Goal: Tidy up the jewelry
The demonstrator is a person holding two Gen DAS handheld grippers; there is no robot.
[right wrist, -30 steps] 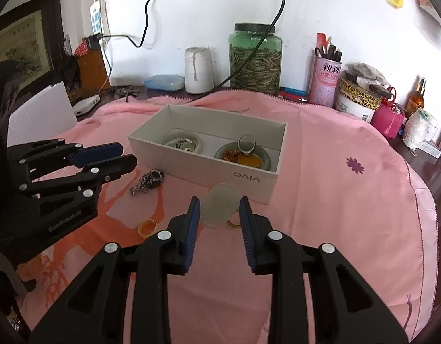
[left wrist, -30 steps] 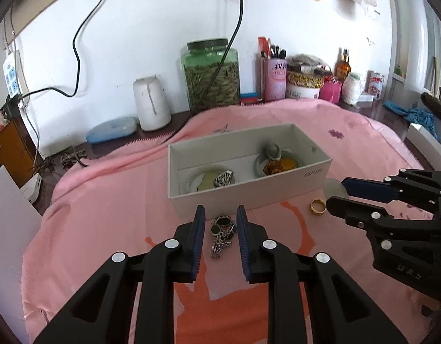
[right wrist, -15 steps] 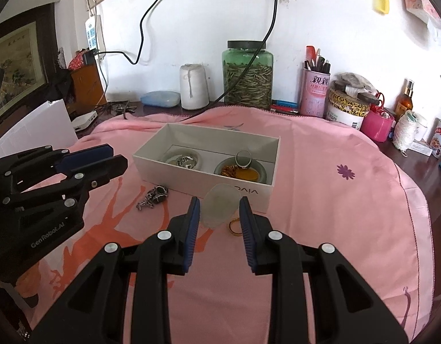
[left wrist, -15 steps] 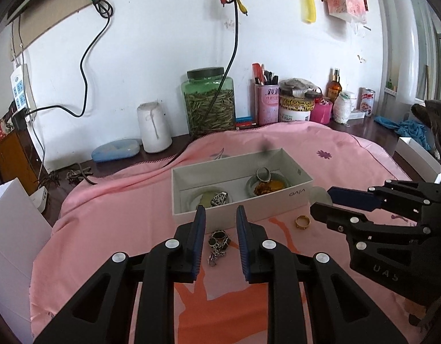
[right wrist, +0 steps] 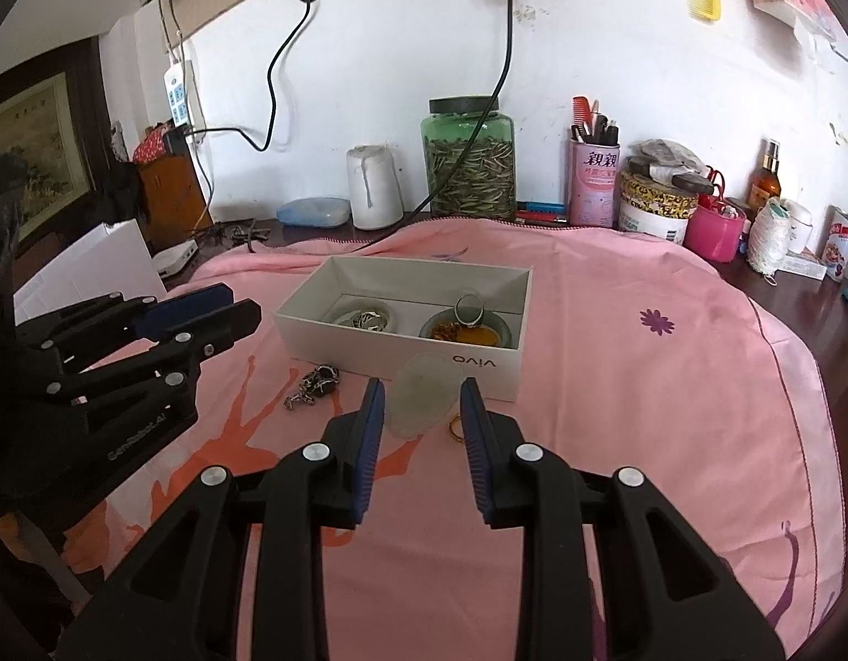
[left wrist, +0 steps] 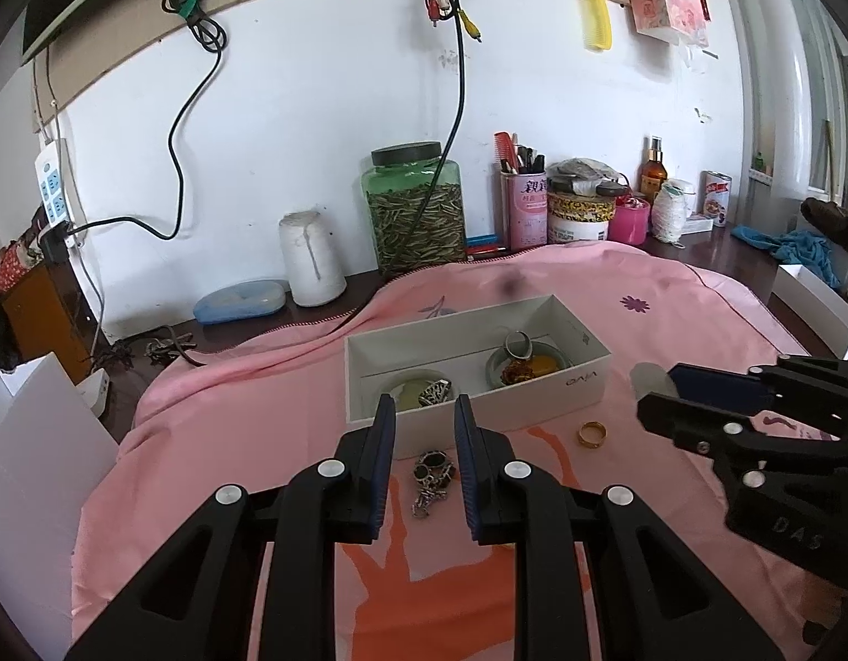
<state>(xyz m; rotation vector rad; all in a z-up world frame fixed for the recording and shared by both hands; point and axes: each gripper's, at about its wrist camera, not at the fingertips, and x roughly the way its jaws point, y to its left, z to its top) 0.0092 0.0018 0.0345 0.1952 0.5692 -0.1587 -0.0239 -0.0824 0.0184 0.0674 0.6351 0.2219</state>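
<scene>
A white box [left wrist: 583, 383] [right wrist: 479, 369] stands on the pink cloth and holds two small dishes with jewelry, a silver ring [left wrist: 518, 344] [right wrist: 468, 308] in the right one. A dark beaded piece [left wrist: 432, 476] [right wrist: 316, 383] and a gold ring [left wrist: 592, 432] [right wrist: 455, 429] lie on the cloth in front of the box. My left gripper [left wrist: 424, 454] is open and empty, above the beaded piece. My right gripper [right wrist: 421, 421] is shut on a pale translucent dish [right wrist: 421, 399] [left wrist: 647, 377], held above the cloth.
A green glass jar [left wrist: 415, 209], white jug [left wrist: 311, 259], pink pen cup [left wrist: 525, 209], tins and bottles line the wall at the back. A white box [left wrist: 32, 468] stands left of the cloth. A blue case [left wrist: 239, 300] lies at the back left.
Both grippers have lifted and drawn back from the box, so the box and jewelry look smaller and lower. The right gripper still holds the pale dish.
</scene>
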